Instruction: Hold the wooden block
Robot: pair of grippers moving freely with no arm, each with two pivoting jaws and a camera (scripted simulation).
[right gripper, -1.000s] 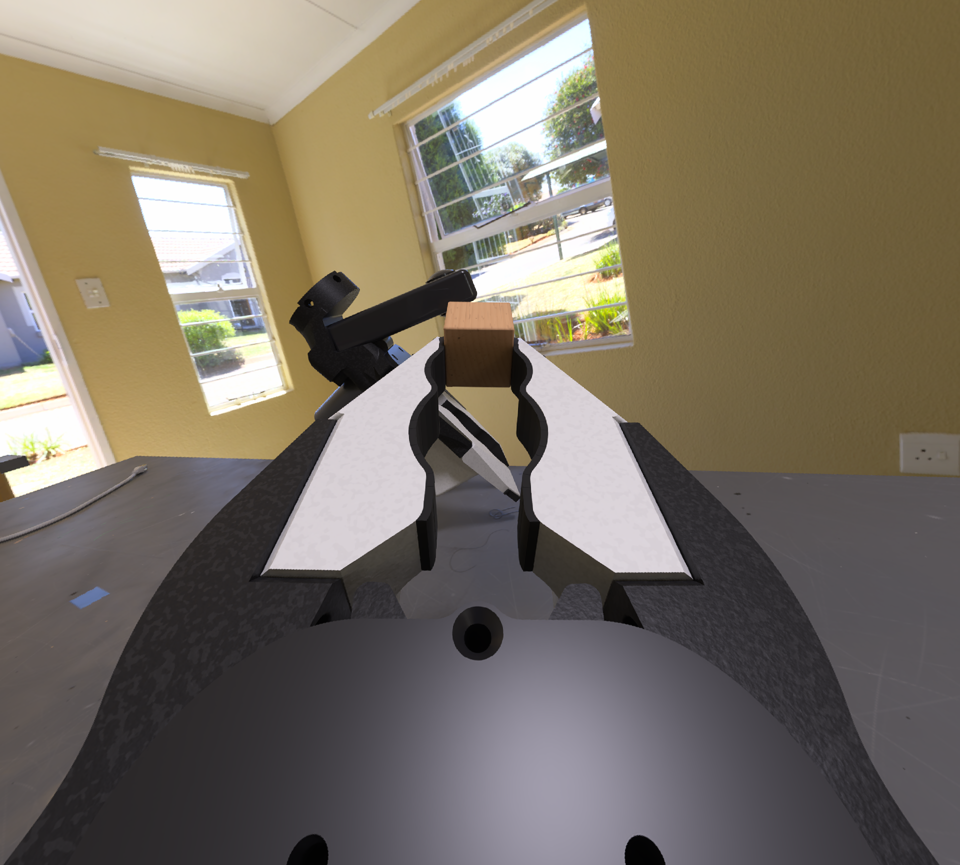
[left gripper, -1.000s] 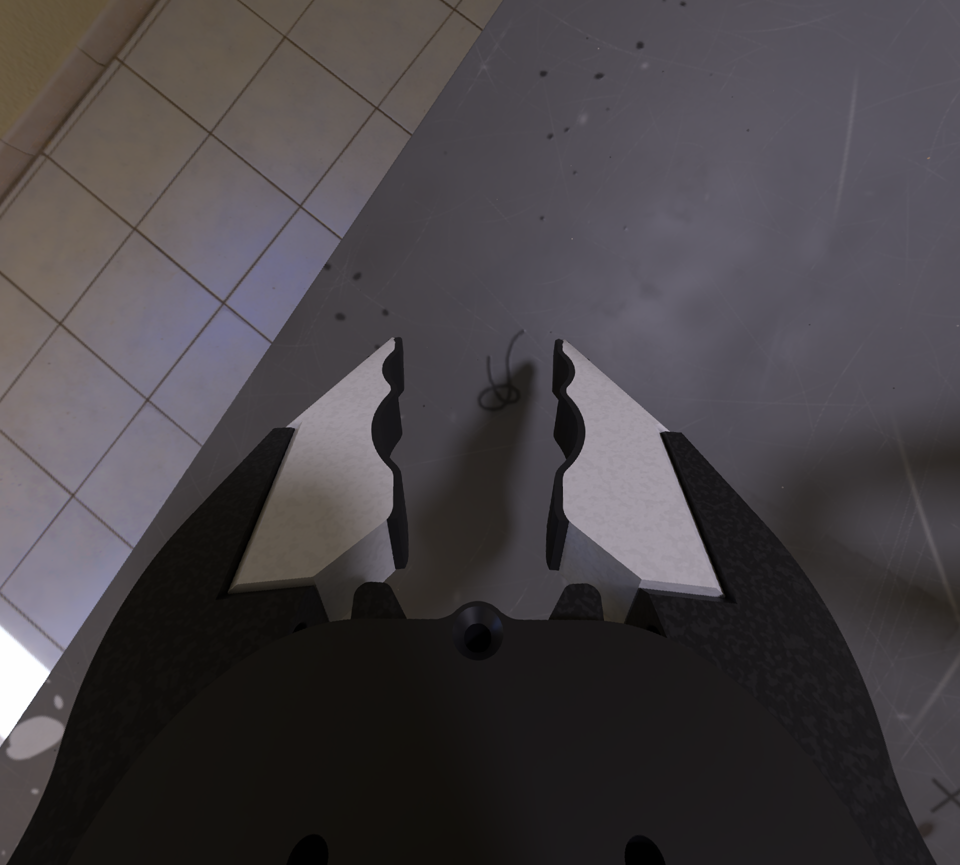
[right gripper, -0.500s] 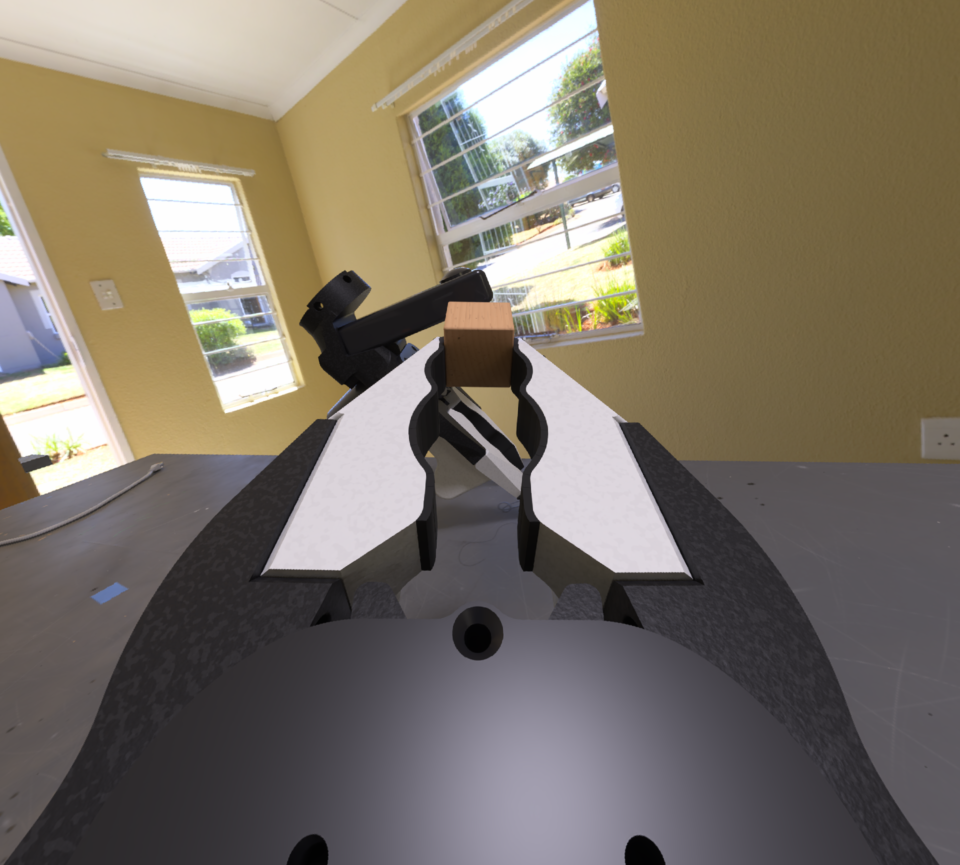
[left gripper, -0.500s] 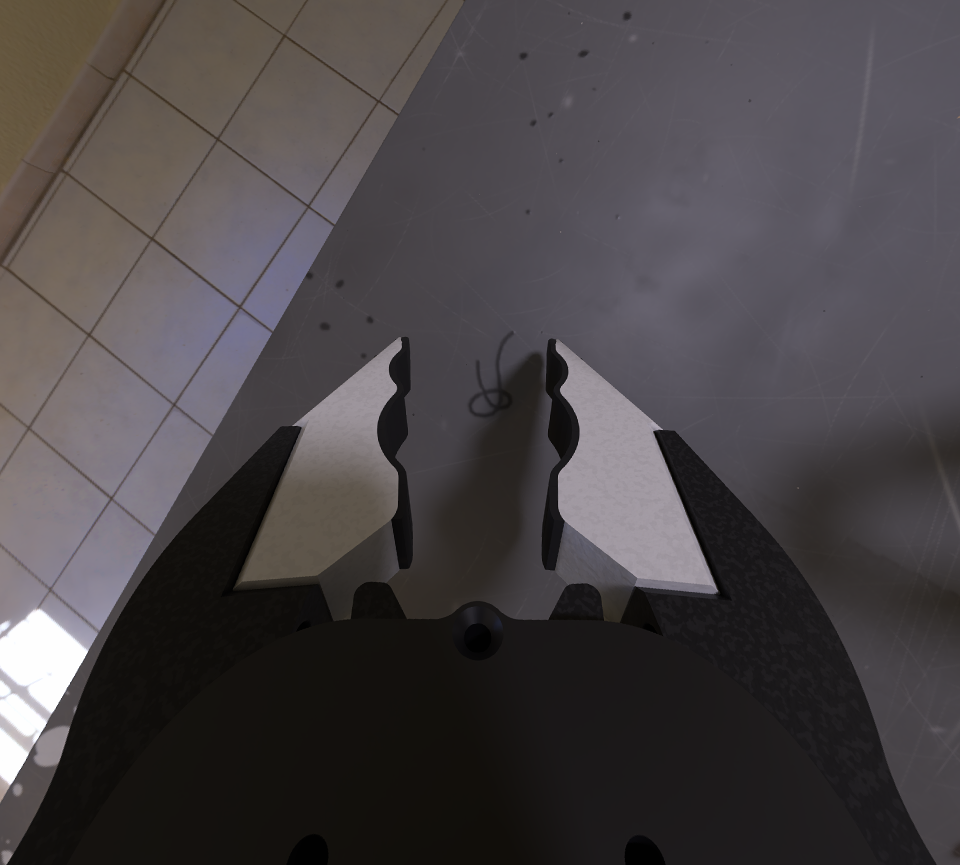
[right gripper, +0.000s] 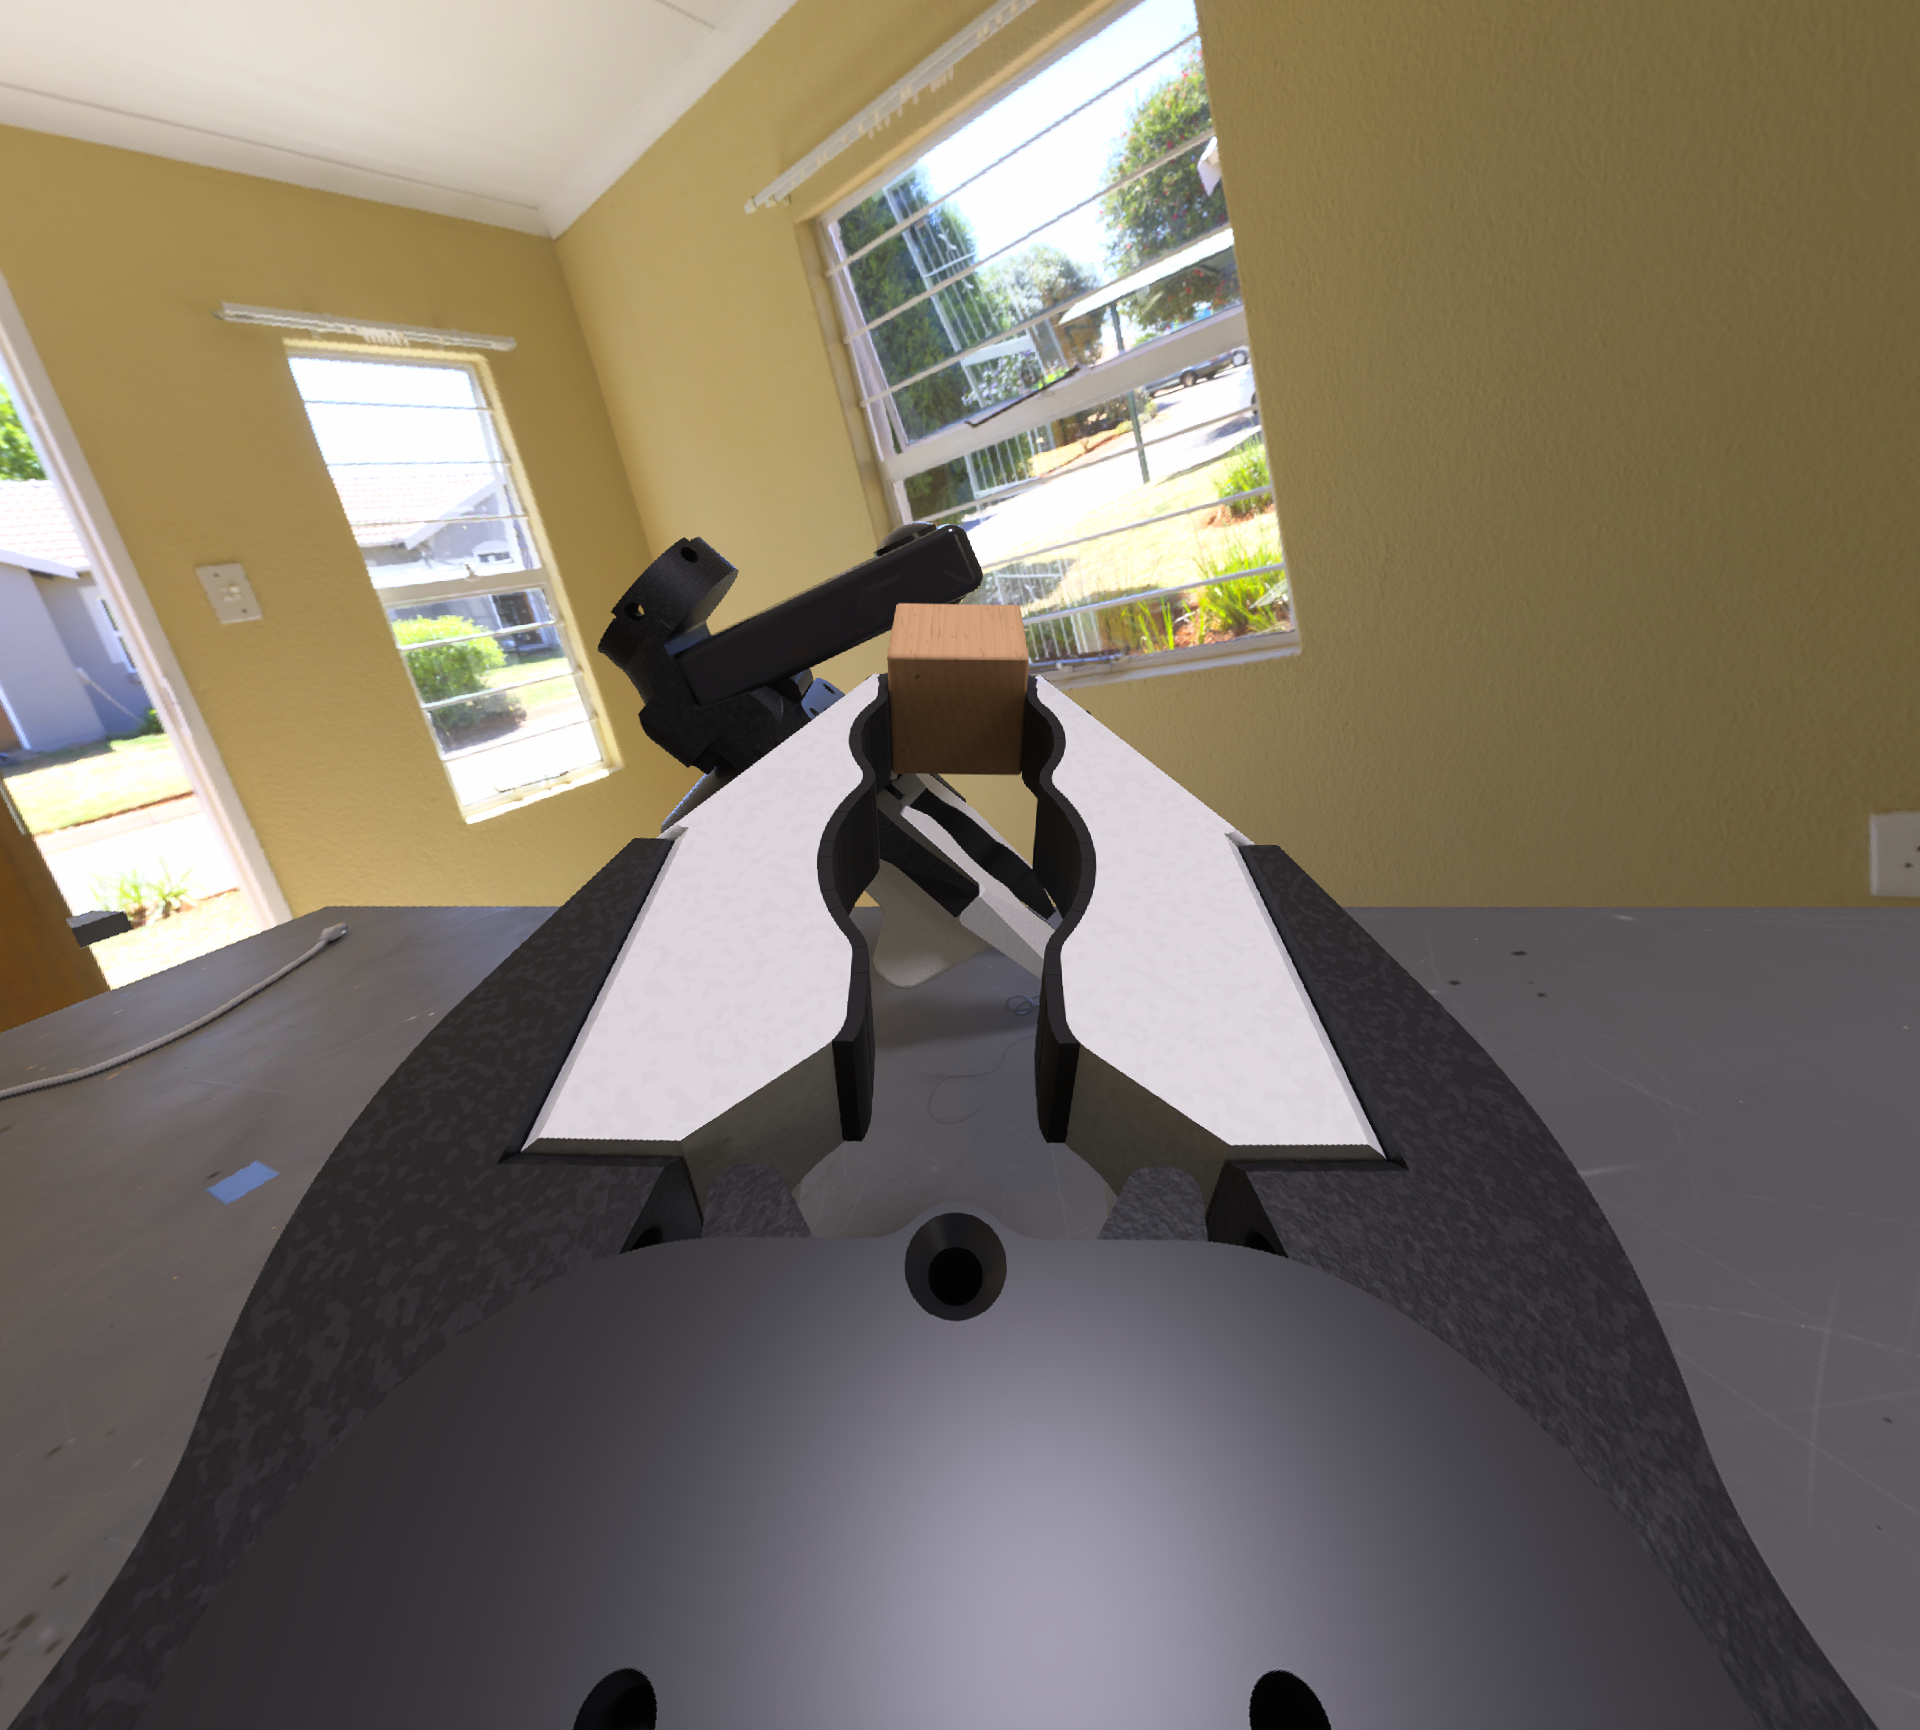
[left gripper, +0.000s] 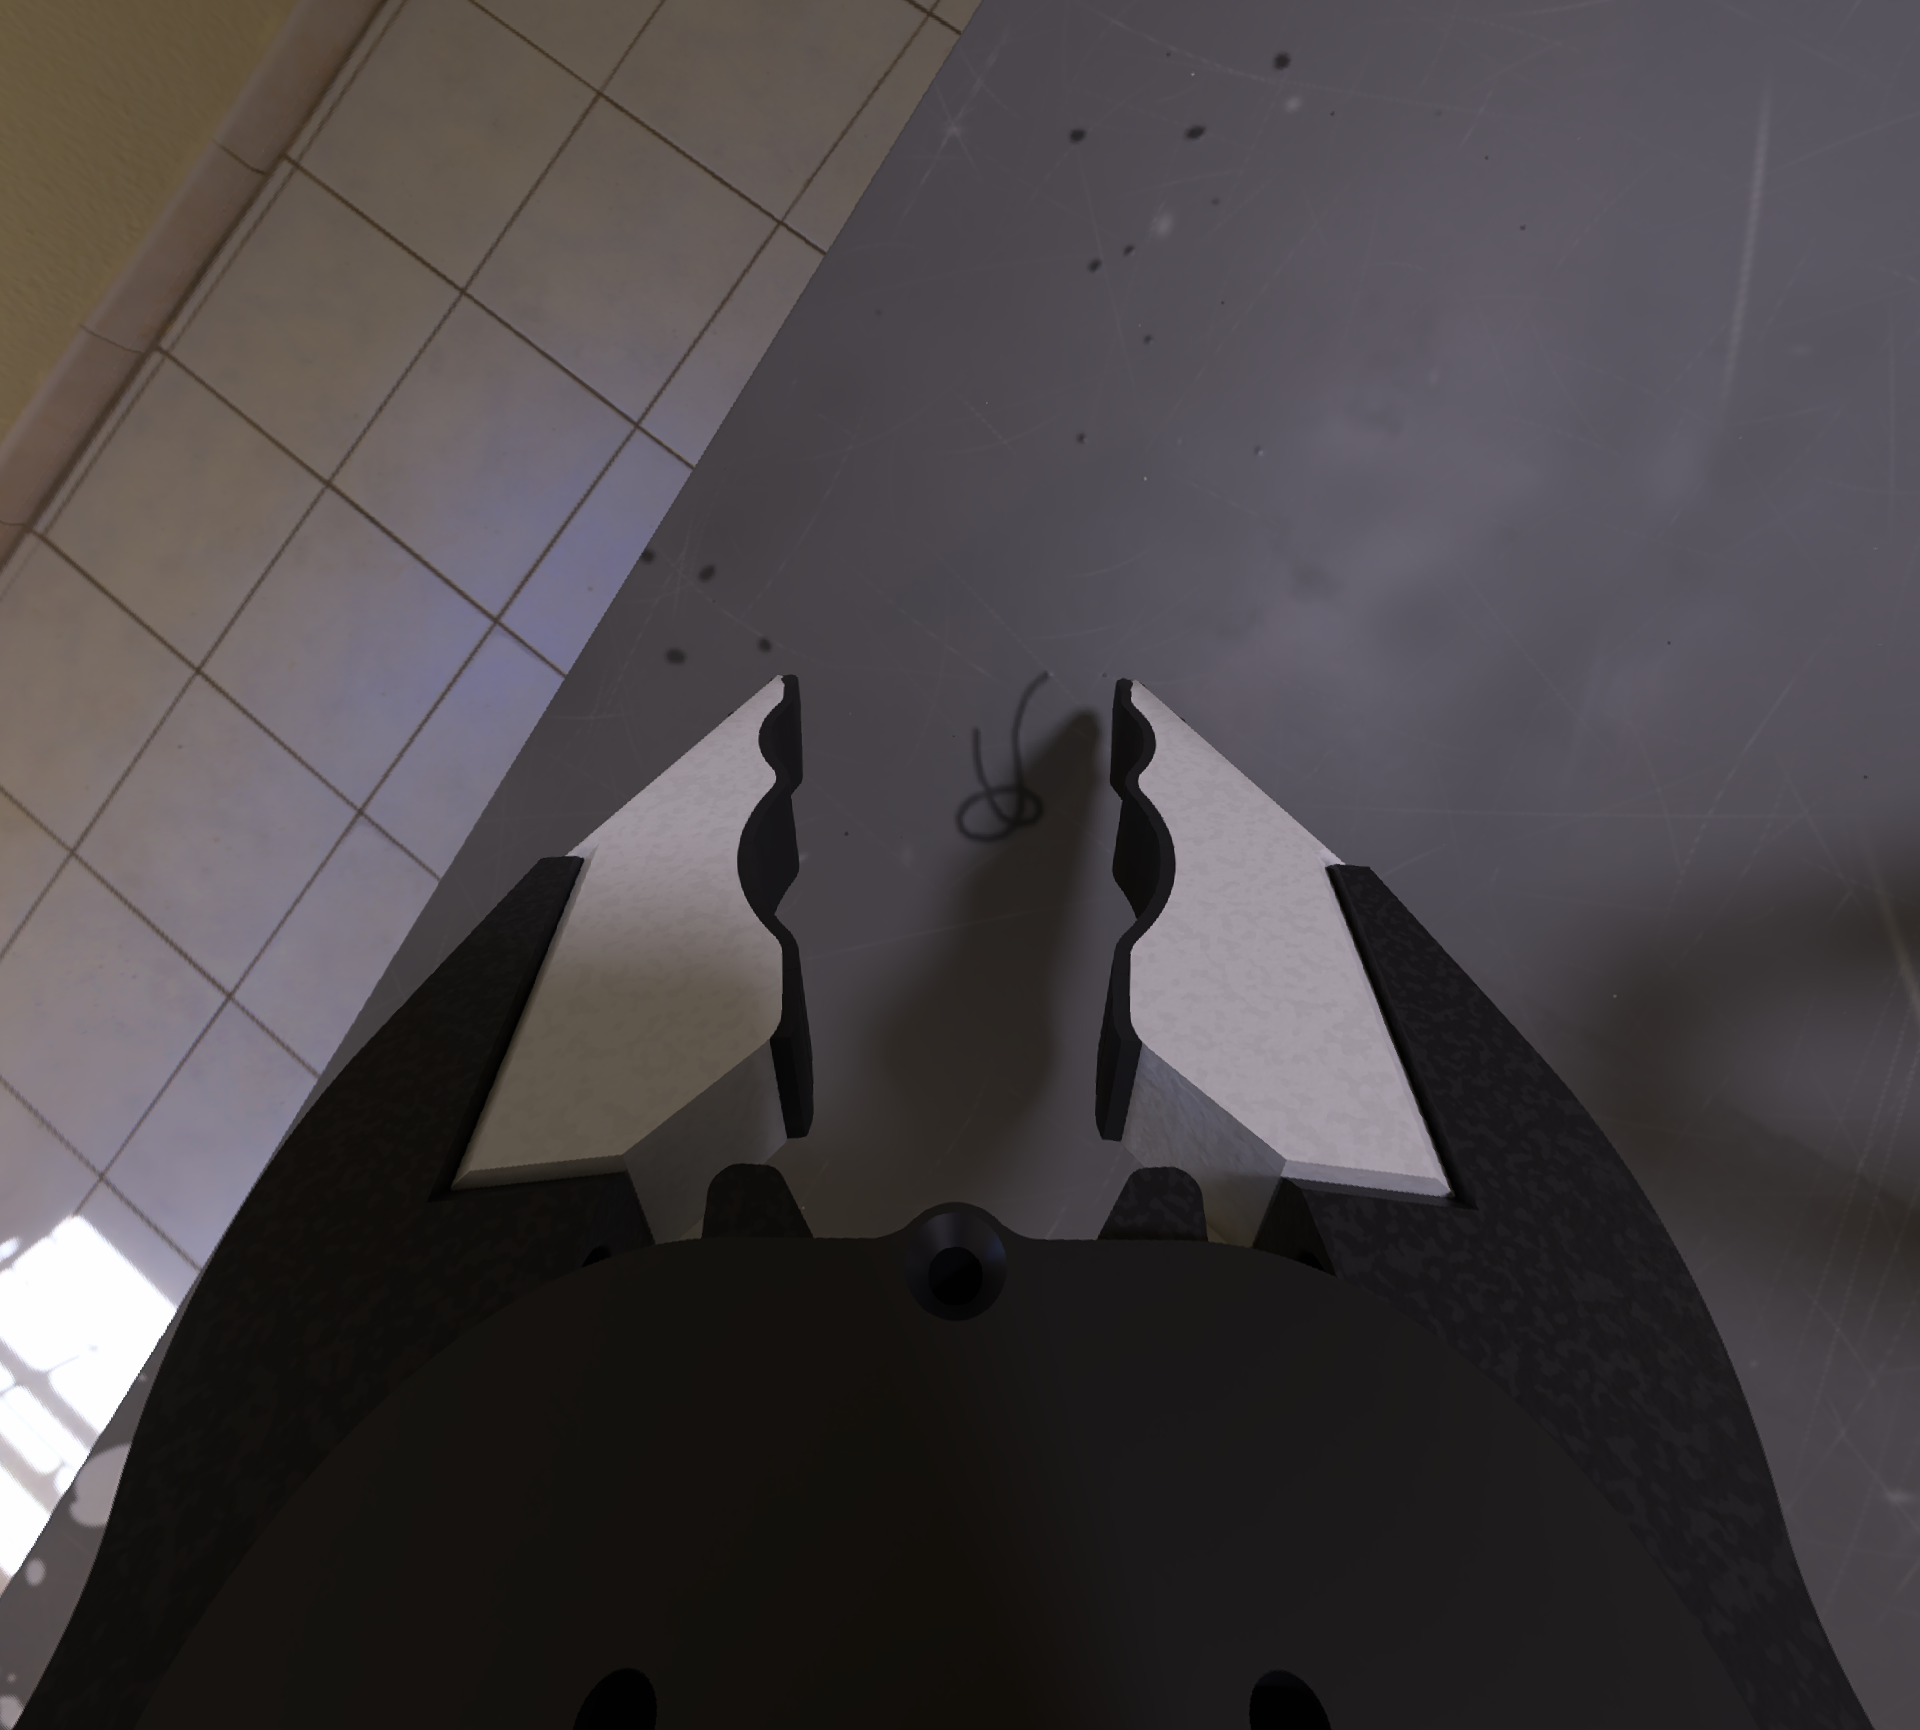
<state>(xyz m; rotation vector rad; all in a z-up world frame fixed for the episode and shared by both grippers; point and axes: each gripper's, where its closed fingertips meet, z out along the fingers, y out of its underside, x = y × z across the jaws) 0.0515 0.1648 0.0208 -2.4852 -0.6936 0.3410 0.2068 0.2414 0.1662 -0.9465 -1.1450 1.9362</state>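
Note:
The wooden block point(right gripper: 957, 701), a small light-brown cube, is clamped between the tips of my right gripper point(right gripper: 957, 712) and held up in the air above the grey table point(right gripper: 1662, 1109). My left gripper point(left gripper: 956, 714) is open and empty, pointing down at the table point(left gripper: 1351, 433) close to its left edge. In the right wrist view the left gripper point(right gripper: 810, 693) shows just beyond the block, black and tilted, fingers slanting down toward the table. The block is not in the left wrist view.
The table edge point(left gripper: 831, 226) runs diagonally, with tiled floor point(left gripper: 364, 433) beyond it. A small dark squiggle mark point(left gripper: 997, 787) lies on the table between the left fingers. A pale cable point(right gripper: 177, 1026) and a blue tape piece point(right gripper: 241, 1181) lie on the table's left side.
The right gripper has shifted a little, still shut on the block; the room has slid slightly in its view. The left gripper has drifted slightly and its jaws stay open.

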